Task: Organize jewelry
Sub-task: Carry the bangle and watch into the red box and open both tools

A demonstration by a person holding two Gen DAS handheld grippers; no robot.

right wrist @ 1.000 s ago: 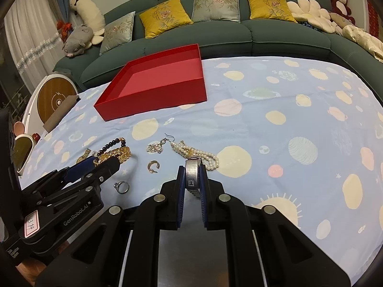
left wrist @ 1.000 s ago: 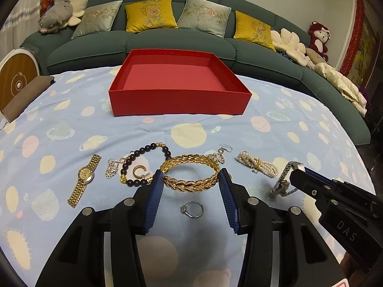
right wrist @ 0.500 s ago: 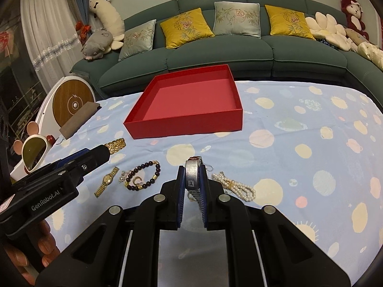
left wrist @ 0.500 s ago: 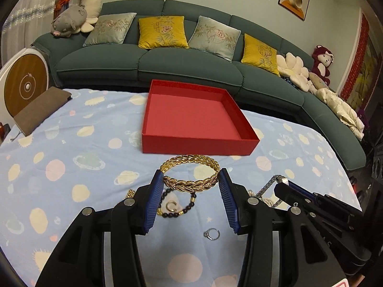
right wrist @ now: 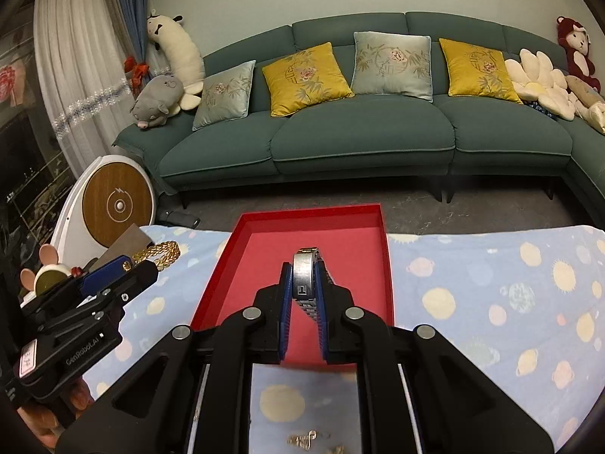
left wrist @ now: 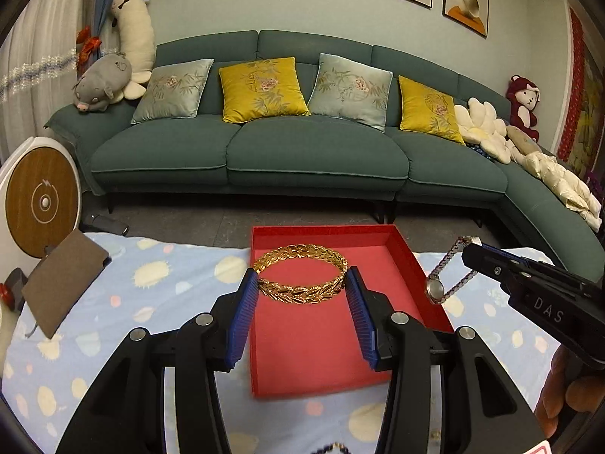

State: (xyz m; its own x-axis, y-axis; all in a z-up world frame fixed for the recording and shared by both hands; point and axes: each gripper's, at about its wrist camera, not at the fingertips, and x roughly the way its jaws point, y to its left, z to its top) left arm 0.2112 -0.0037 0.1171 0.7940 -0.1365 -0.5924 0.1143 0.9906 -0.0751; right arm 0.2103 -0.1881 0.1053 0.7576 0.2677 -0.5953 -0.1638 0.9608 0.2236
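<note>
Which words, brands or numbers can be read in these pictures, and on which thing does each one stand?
"DAS": black body of the right claw, which pinches a silver metal watch.
"GenRobot.AI": black body of the left claw, which holds a gold leaf-pattern bangle.
White sticker on the left claw: handwritten number, too blurred.
Watch clasp: small emblem, unreadable.

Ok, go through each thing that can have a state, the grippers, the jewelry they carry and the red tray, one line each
Left gripper: fingers shut on the gold bracelet.
Gold bracelet: held level, in the air over the tray.
Right gripper: fingers shut on the silver watch.
Silver watch: held by its band, lifted over the tray.
Red tray: open, nothing lying in it yet.
</note>
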